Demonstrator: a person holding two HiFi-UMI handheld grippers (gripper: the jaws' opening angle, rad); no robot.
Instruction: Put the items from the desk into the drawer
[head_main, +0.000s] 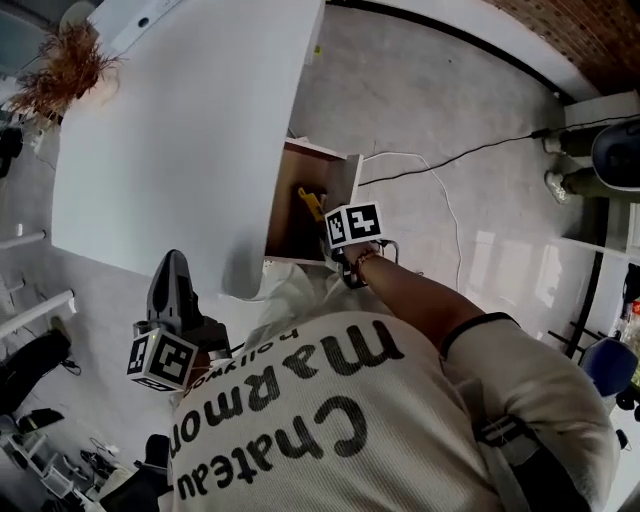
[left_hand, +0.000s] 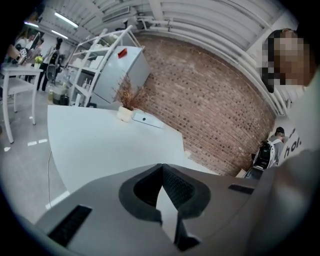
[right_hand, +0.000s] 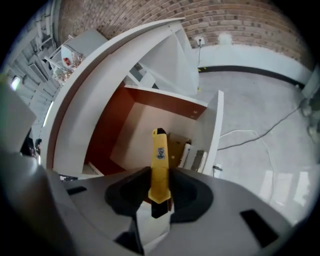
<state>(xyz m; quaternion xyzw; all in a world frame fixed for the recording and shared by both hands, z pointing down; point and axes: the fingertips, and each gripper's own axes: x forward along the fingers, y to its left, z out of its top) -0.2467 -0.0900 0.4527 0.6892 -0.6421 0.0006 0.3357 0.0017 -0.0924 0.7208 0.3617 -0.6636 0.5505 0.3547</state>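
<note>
While the right gripper (right_hand: 159, 195) tilts steeply down over the open drawer (right_hand: 214, 125) under the white desk (head_main: 180, 130), its jaws clamp a yellow utility knife (right_hand: 160, 165). The knife's black tip points into the drawer, above a few small items (right_hand: 192, 155) lying inside. The left gripper (left_hand: 161, 172), jaws closed tip to tip on nothing, is just off the desk's edge and points across the desktop.
</note>
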